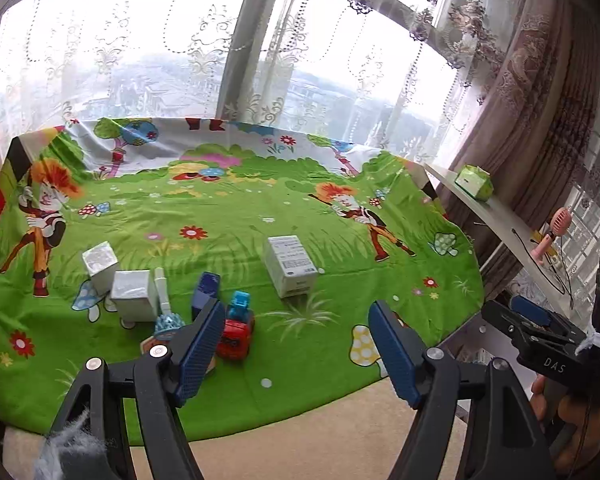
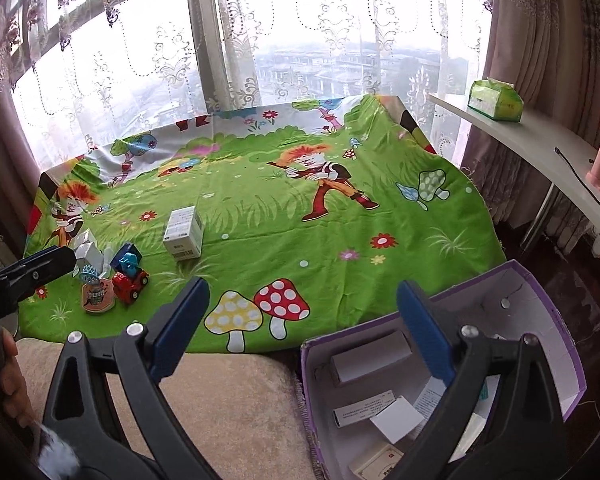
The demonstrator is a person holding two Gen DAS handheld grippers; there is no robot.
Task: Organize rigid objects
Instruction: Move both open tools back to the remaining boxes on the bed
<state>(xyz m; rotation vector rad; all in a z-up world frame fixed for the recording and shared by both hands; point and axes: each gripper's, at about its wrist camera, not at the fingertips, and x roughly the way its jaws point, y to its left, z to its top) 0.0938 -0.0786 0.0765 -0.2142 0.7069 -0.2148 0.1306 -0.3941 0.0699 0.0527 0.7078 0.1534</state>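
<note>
1. My left gripper [image 1: 298, 354] is open and empty above the near edge of the green cartoon cloth [image 1: 236, 216].
2. My right gripper [image 2: 302, 322] is spread wide, also empty, beside the purple box [image 2: 540, 300].
3. Small cartons [image 2: 370, 356] lie inside that box.
4. A red toy truck [image 1: 236, 330], two silver boxes [image 1: 134, 294] and a white box [image 1: 292, 266] wait on the cloth.

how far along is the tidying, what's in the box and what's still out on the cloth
Done: the purple box already holds several small cartons and cards. In hand: nothing; the right tool and the left tool are both open and empty. Left: the white box, two silver boxes, the red toy truck, a blue block and a badge on the cloth.
</note>
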